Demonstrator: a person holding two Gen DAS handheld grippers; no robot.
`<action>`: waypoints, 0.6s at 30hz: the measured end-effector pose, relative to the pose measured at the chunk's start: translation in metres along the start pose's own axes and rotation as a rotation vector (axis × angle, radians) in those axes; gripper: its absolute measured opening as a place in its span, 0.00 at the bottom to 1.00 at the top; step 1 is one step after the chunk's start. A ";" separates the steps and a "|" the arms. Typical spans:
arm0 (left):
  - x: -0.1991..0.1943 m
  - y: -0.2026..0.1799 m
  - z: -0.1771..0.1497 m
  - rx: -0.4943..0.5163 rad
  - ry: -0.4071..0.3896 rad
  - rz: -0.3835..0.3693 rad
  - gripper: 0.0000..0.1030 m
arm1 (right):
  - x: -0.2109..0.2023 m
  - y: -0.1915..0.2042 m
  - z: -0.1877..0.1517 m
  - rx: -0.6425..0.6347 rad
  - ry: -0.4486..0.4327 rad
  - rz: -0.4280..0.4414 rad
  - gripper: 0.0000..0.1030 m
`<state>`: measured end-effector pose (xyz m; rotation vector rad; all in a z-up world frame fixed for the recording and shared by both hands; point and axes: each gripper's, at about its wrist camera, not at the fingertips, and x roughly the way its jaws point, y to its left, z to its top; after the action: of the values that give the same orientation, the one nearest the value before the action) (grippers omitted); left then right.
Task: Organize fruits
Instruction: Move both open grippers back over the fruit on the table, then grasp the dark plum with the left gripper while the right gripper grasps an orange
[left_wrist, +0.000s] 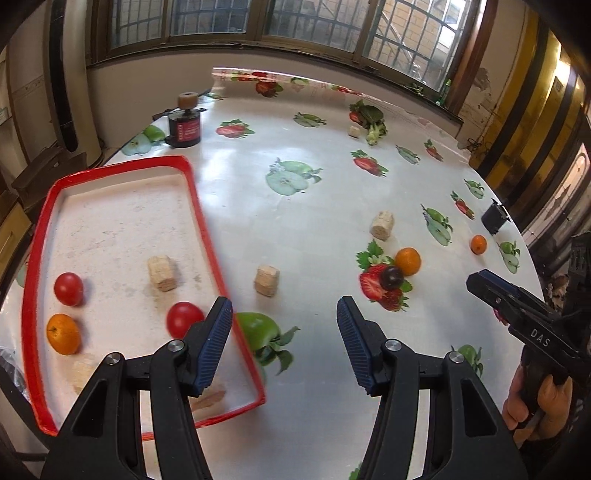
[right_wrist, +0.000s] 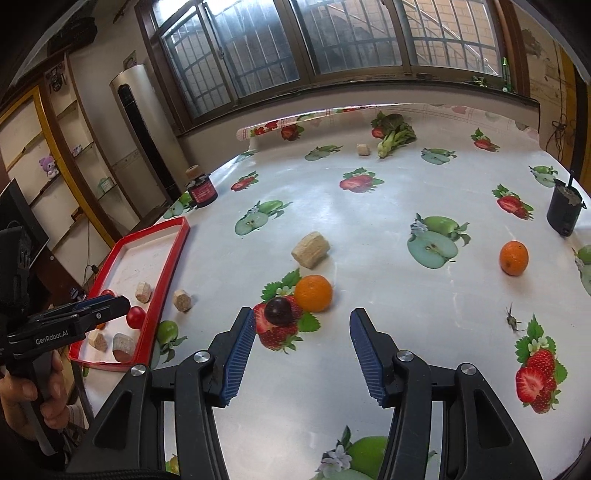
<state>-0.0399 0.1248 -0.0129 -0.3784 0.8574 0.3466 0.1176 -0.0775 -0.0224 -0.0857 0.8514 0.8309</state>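
Observation:
A red-rimmed white tray (left_wrist: 199, 206) lies at the table's left; it also shows in the right wrist view (right_wrist: 162, 266). It holds two red tomatoes (left_wrist: 68, 288) (left_wrist: 184, 319), an orange (left_wrist: 62, 334) and beige blocks (left_wrist: 161, 274). On the table lie a dark plum (left_wrist: 392, 277) (right_wrist: 279, 311), an orange beside it (left_wrist: 407, 261) (right_wrist: 314, 293) and a second orange further right (left_wrist: 478, 244) (right_wrist: 513, 257). My left gripper (left_wrist: 284, 317) is open and empty over the tray's right rim. My right gripper (right_wrist: 302, 326) is open and empty just before the plum.
Beige blocks (left_wrist: 266, 281) (left_wrist: 382, 225) (right_wrist: 311, 249) lie loose on the fruit-print tablecloth. A dark jar (left_wrist: 184, 129) stands at the back left, leafy greens (right_wrist: 395, 136) at the back, a black pot (right_wrist: 564, 210) at the right edge.

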 end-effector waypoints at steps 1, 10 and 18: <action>0.003 -0.008 0.000 0.017 0.008 -0.003 0.56 | -0.001 -0.004 0.000 0.005 -0.002 -0.008 0.53; 0.032 -0.057 0.000 0.110 0.069 -0.065 0.56 | -0.009 -0.047 0.001 0.044 -0.017 -0.076 0.54; 0.071 -0.085 0.007 0.159 0.126 -0.070 0.56 | -0.006 -0.106 0.012 0.098 -0.016 -0.192 0.54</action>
<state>0.0450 0.0635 -0.0488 -0.2841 0.9859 0.1894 0.1951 -0.1492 -0.0361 -0.0731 0.8537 0.6082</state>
